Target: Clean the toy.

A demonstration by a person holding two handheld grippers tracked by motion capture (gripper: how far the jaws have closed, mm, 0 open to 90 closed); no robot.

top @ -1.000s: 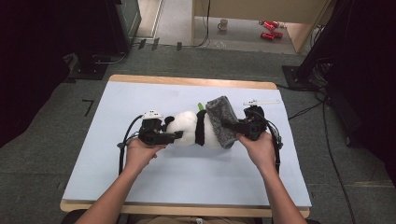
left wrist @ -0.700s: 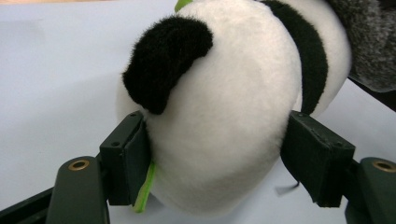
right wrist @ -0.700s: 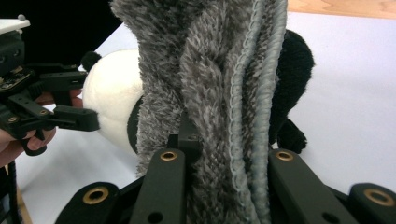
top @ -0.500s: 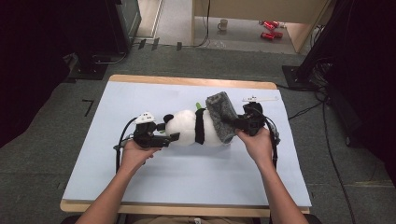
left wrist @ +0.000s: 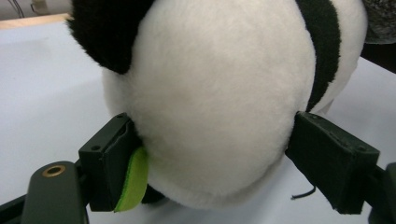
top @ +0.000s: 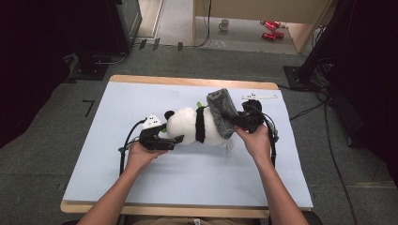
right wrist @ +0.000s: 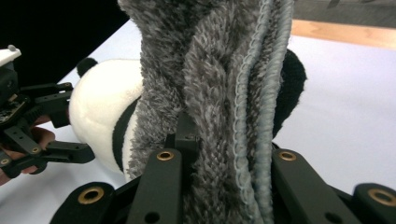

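I saw the black-and-white plush panda (top: pixel 195 126) lying on the worktop (top: pixel 117 173), a fuzzy grey sock (top: pixel 221 112) pinched in my right gripper (top: pixel 244 121). My left gripper (top: pixel 174 140) had dropped lower than before, its jaws just spreading wide around the head.

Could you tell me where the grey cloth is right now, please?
In the high view the grey cloth drapes over the toy panda's right end, mid-table, pinched by the right gripper.

Probably a lab: covered table (top: pixel 141 187), grey carpet (top: pixel 47 154), trailing cables (top: pixel 328 136), dark equipment racks (top: pixel 94 28).
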